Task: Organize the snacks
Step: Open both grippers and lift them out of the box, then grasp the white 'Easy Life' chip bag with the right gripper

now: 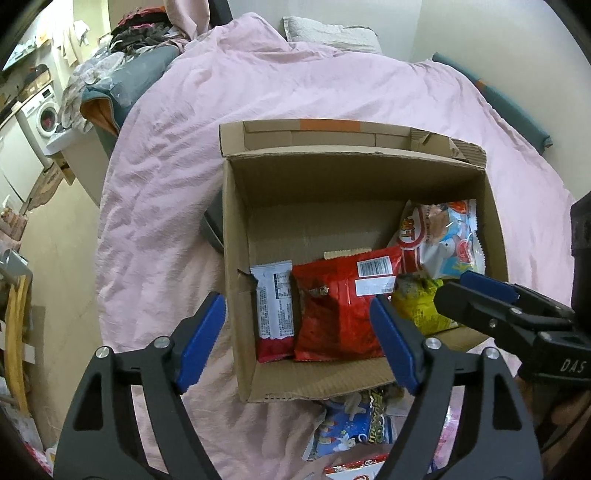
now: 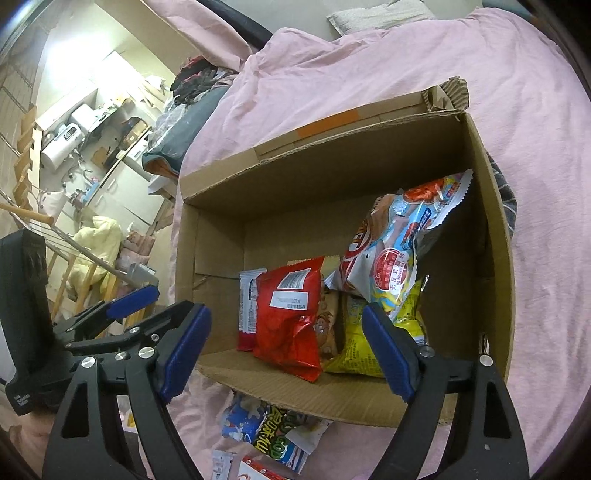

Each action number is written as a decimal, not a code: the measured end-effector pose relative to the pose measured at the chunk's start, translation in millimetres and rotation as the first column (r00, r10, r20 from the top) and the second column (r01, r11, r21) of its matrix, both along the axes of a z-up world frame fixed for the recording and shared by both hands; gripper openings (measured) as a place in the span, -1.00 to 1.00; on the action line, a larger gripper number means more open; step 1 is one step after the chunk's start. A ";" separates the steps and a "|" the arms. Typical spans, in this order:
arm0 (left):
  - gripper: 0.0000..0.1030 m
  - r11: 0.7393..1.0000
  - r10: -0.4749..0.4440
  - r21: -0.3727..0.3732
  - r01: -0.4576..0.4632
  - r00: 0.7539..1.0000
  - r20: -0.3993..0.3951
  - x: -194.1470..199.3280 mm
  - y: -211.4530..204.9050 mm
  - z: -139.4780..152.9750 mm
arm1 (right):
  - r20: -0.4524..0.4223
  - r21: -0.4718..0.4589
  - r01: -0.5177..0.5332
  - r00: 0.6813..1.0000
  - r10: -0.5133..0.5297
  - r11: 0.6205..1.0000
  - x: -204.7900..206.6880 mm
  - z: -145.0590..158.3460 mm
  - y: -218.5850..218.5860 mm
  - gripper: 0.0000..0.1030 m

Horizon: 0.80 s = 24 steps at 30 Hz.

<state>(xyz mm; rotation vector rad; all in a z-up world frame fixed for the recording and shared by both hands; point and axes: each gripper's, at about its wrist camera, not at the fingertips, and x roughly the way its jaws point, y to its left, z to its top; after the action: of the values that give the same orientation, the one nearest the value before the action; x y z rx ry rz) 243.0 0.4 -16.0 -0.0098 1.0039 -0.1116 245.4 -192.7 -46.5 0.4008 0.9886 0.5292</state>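
Note:
An open cardboard box point(image 1: 236, 221) point(image 2: 491, 206) sits on a pink bed. Inside lie a red snack bag point(image 1: 336, 310) point(image 2: 291, 317), a white-and-red bar packet point(image 1: 273, 306) point(image 2: 248, 306), a yellow bag point(image 1: 421, 306) point(image 2: 354, 350) and a white-and-blue bag point(image 1: 443, 236) point(image 2: 399, 254) leaning on the right wall. My left gripper point(image 1: 297, 339) is open and empty above the box's near left corner. My right gripper point(image 2: 286, 349) is open and empty over the near edge; it also shows in the left wrist view point(image 1: 476, 295). More snack packets point(image 1: 351, 432) point(image 2: 273, 432) lie on the bed in front of the box.
The pink duvet point(image 1: 295, 85) point(image 2: 406, 55) covers the bed. A pillow point(image 1: 332, 33) lies at the far end. Left of the bed are piled clothes point(image 1: 110, 74), a washing machine point(image 1: 42, 110) and a wooden rack point(image 2: 74, 273).

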 end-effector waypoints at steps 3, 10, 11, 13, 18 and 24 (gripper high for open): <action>0.51 1.000 0.011 -0.026 -0.010 1.000 0.008 -1.3 3.8 2.4 | 0.014 -0.013 0.011 1.000 -0.011 1.000 -0.8 1.9 -1.6 0.68; 0.51 0.994 -0.019 -0.106 0.024 0.998 0.052 -11.7 5.4 16.7 | 0.056 -0.007 0.025 0.998 -0.024 1.000 -5.7 16.0 -8.8 0.80; 0.51 0.994 -0.018 -0.107 0.024 0.998 0.059 -14.0 5.1 19.7 | 0.065 -0.004 0.030 0.997 -0.030 1.000 -8.9 19.8 -11.5 0.80; 0.51 0.992 -0.014 -0.122 0.021 0.998 0.064 -19.5 6.1 25.4 | 0.078 0.002 0.036 0.996 -0.036 0.999 -16.0 26.5 -15.3 0.86; 0.65 0.986 -0.016 -0.164 0.026 0.998 0.066 -37.8 13.9 33.9 | 0.118 -0.008 0.037 0.992 -0.035 0.999 -41.7 42.0 -23.1 0.93; 0.85 0.987 0.008 -0.161 0.005 0.997 0.079 -72.8 22.1 40.2 | 0.115 -0.013 0.030 0.993 -0.028 0.999 -70.7 44.0 -30.6 0.94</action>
<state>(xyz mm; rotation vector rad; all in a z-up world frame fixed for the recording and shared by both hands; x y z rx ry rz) 170.2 22.5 24.2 -0.1531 0.9135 -0.1902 174.8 -223.3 -2.5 0.3671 0.8741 0.5130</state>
